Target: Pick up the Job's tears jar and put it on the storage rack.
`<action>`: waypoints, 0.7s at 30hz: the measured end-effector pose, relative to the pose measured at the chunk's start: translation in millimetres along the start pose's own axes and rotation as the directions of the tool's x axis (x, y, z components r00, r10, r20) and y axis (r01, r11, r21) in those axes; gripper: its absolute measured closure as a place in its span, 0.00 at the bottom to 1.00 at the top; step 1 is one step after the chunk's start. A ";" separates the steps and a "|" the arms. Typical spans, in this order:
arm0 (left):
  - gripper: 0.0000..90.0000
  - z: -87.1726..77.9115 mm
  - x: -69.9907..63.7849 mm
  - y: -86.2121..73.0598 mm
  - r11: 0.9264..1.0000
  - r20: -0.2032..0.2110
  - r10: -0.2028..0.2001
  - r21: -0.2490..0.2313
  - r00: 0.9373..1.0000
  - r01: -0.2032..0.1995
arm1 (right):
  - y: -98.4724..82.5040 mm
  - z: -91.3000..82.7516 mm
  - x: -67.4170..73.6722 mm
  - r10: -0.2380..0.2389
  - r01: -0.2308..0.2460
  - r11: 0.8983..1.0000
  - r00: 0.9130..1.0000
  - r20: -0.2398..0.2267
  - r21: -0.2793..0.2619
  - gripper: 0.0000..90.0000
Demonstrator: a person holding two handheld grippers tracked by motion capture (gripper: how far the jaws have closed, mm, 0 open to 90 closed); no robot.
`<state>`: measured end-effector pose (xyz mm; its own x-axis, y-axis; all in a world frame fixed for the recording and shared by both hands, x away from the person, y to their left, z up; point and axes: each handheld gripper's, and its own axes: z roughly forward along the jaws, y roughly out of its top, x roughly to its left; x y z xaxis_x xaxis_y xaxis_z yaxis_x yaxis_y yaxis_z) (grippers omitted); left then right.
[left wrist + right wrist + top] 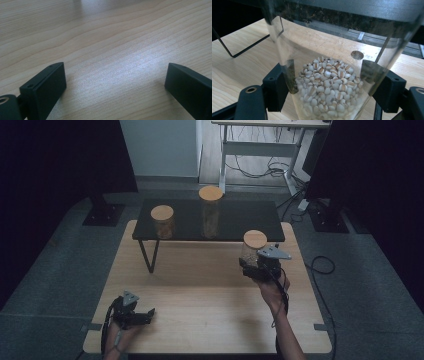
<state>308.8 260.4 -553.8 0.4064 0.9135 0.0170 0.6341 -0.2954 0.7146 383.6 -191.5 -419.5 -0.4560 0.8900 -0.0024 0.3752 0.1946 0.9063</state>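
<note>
High view: right gripper clamps the upright grain jar just before the black shelf; left gripper rests open.

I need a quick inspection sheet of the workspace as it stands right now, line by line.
Surface: light wooden table, with a black shelf on thin legs at its far edge.
Job's things: glass jar with a wooden lid, part full of pale grains, clamped in the right tongs. Two more lidded jars on the shelf, a short jar and a tall jar.
Clutter: nothing seen.
Grippers: right tongs shut on the jar near the shelf's right end; left tongs open, nothing between them, low over the table's near left.
Cables: one trails from each gripper; a loose cable lies on the floor to the right.
Surroundings: grey carpet, dark panels on both sides, a white desk frame behind.
</note>
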 end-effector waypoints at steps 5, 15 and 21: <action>0.04 0.0 0.0 0.0 1.000 0.000 0.000 0.000 1.000 0.000 | 3.9 -2.1 -1.4 0.003 -0.003 1.000 1.000 -0.001 0.001 0.28; 0.03 0.0 0.0 0.0 1.000 0.000 0.001 0.001 1.000 -0.001 | 12.6 -5.8 -3.2 0.002 -0.002 1.000 1.000 -0.001 0.005 0.28; 0.03 0.4 0.0 0.0 1.000 -0.002 -0.001 -0.001 1.000 0.001 | 16.4 -7.3 -4.6 0.006 -0.006 1.000 1.000 -0.003 0.006 0.28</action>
<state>309.0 260.3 -554.1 0.4044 0.9144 0.0174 0.6337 -0.2939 0.7155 386.0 -195.5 -401.5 -0.4560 0.8900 0.0046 0.3829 0.1915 0.9037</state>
